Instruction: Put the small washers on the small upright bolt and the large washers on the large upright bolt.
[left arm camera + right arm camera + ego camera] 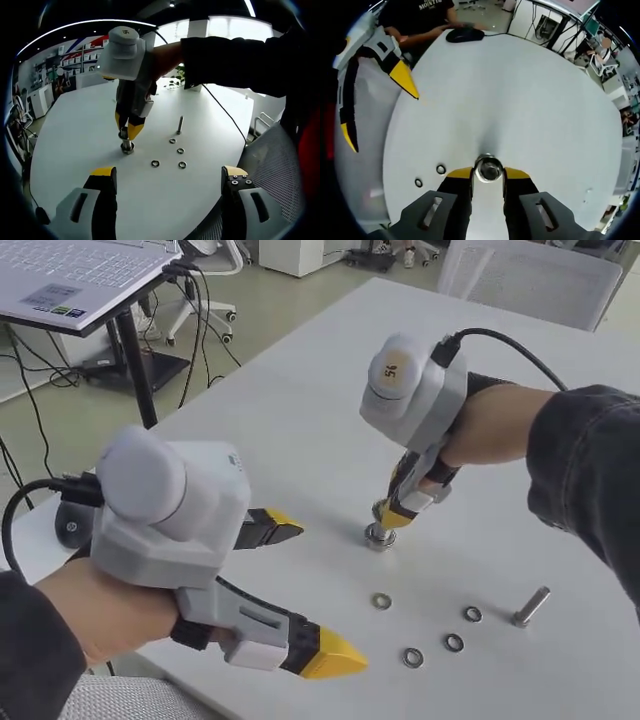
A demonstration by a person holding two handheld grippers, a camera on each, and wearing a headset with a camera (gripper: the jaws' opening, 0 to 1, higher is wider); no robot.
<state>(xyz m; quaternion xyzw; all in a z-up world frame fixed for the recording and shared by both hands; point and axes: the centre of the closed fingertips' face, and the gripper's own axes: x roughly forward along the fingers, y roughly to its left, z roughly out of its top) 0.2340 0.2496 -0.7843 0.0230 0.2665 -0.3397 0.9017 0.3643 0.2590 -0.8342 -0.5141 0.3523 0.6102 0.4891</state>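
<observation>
1. The four loose washers [381,601] are thin, flat steel rings. They are likely light, stiff and slick. They lie flat on the smooth white worktop [300,390], toward its near edge, so they may skid. The surest hold is probably a pinch across the outer rim.
2. The large bolt [380,536] is shiny, round-topped metal. It stands nearer the worktop's middle, just beyond the washers.
3. The small bolt [530,607] is a slim grey rod and looks easy to tip. It stands just right of the washers.
4. The right gripper [385,518] has its jaws drawn close around the large bolt's top. I cannot tell whether they pinch a washer.
5. The left gripper [305,590] is spread wide and holds nothing.
</observation>
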